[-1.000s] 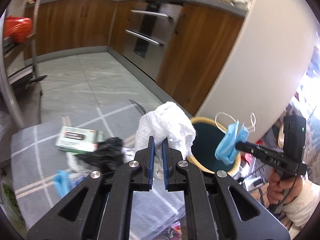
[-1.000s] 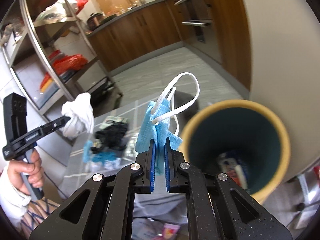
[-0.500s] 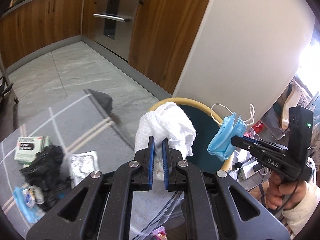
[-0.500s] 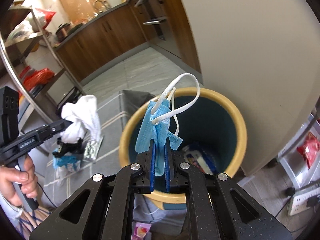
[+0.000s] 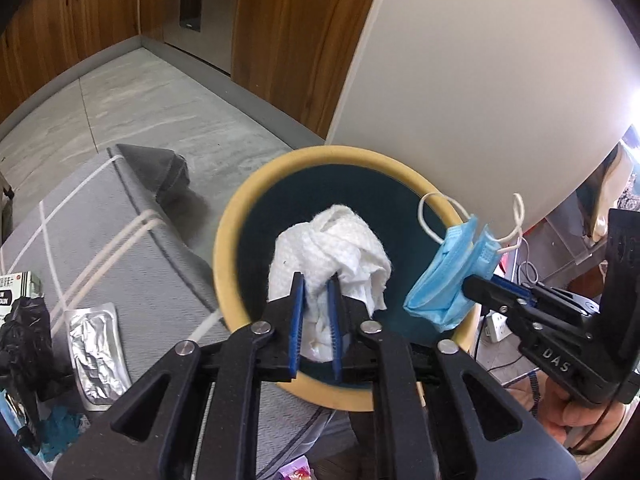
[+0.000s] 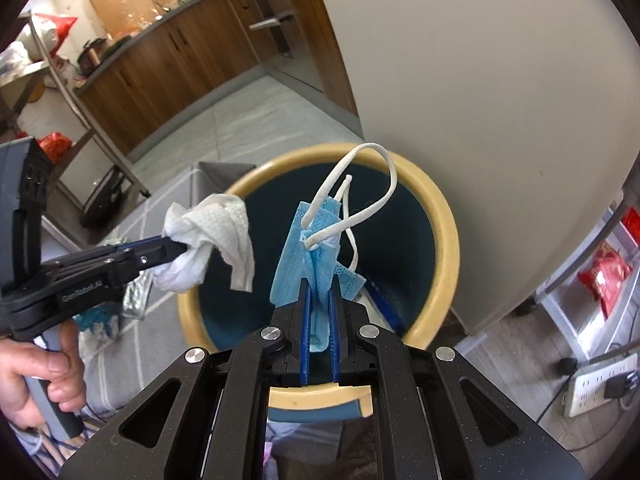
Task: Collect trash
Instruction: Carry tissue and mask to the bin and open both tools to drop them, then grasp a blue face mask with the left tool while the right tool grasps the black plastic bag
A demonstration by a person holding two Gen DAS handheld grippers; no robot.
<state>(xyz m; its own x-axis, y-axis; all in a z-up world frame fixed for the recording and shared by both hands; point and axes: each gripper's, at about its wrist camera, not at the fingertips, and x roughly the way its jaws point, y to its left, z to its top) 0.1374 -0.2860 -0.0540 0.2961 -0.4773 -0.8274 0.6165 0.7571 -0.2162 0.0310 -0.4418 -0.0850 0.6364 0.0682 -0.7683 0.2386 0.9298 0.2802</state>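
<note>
Two handheld grippers hung over a yellow-rimmed waste bin (image 5: 224, 248) on a kitchen floor, each with a piece of trash pinched in it. The left gripper (image 5: 316, 280) had its blue-padded jaws drawn in tight on a crumpled white paper towel (image 5: 336, 244), the gap between the pads filled with the wad, which bulged out above the fingertips over the bin's dark teal interior. In the right wrist view the same towel (image 6: 208, 240) hung from the jaw tips at the bin's left rim. The right gripper (image 6: 320, 288) was clamped just as narrowly on a folded blue face mask (image 6: 316, 252), its white ear loops (image 6: 360, 184) arching up over the bin's mouth (image 6: 440, 216); the left wrist view showed that mask (image 5: 452, 276) dangling at the bin's right rim. Both items were held in the air above the opening, clear of the bin. On the grey rug (image 5: 152, 280) to the left lay a silver foil packet (image 5: 96, 352), a black plastic bag (image 5: 24, 336) and a small printed box (image 5: 16, 288).
</note>
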